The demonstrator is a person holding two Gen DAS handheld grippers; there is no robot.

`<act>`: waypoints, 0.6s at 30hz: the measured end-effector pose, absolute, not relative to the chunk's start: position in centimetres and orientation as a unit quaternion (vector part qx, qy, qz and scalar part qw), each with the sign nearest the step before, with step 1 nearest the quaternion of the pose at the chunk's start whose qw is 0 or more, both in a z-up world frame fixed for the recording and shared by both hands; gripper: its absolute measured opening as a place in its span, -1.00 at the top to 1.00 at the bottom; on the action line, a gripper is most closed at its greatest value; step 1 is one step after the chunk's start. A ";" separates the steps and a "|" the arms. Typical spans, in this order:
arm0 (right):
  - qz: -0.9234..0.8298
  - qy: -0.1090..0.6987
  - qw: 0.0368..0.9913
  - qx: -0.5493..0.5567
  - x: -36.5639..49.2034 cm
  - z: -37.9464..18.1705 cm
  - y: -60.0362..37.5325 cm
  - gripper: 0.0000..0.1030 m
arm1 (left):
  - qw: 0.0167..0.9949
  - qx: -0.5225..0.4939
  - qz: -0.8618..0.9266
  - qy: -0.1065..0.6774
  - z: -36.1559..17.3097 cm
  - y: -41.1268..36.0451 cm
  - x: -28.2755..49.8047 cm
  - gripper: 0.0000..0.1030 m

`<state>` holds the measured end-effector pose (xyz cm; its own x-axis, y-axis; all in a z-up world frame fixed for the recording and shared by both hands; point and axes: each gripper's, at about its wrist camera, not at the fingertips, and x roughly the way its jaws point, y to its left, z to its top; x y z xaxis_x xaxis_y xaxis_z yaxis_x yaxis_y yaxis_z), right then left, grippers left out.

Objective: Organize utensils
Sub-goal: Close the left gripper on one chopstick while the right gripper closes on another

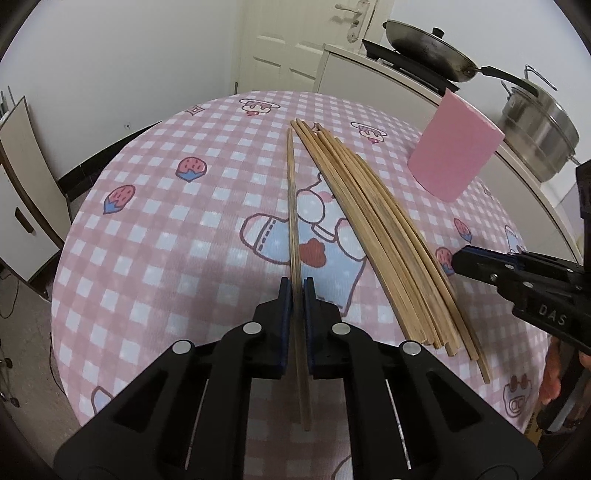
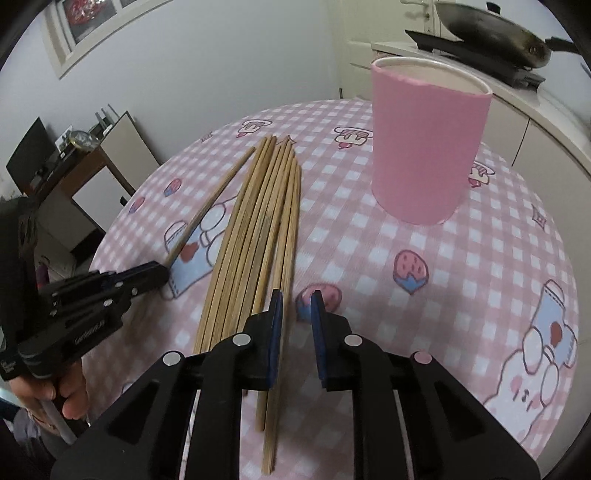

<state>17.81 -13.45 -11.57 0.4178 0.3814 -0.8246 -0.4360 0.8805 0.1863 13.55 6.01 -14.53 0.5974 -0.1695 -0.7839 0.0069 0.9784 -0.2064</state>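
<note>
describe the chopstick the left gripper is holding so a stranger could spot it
On the pink checked tablecloth lies a bundle of wooden chopsticks, left of a pink cup. One chopstick sits apart on the bundle's left, the only one clamped in the left gripper.

Pale walls surround a white door [image 1: 295, 40]. A counter [image 1: 388, 79] holds a pan [image 1: 428, 48] and steel pot [image 1: 539, 125]. The window [image 2: 88, 22] looks dim, perhaps frosted.

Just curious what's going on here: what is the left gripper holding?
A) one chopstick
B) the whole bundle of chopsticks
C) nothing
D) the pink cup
A: the left gripper is shut on one chopstick, apart from the bundle on the table, with the cup standing untouched.
</note>
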 end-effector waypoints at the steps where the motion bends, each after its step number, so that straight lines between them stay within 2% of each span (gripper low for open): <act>1: 0.247 0.484 0.839 -0.026 18.0 -11.7 -13.3 0.72 | 0.889 -0.094 -0.049 0.446 -14.5 6.1 13.8 0.86; 9: 0.242 0.494 0.834 -0.051 19.0 -12.2 -12.5 0.73 | 0.889 -0.115 -0.039 0.442 -14.2 7.2 16.0 0.86; 18: 0.243 0.513 0.820 -0.071 20.6 -12.2 -11.4 0.73 | 0.880 -0.079 -0.046 0.467 -14.4 6.4 19.3 0.84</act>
<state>20.62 -11.36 -12.23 0.3556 0.3267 -0.8757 -0.4714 0.8717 0.1338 19.26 6.41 -14.44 0.5604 -0.1548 -0.8136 0.0065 0.9832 -0.1826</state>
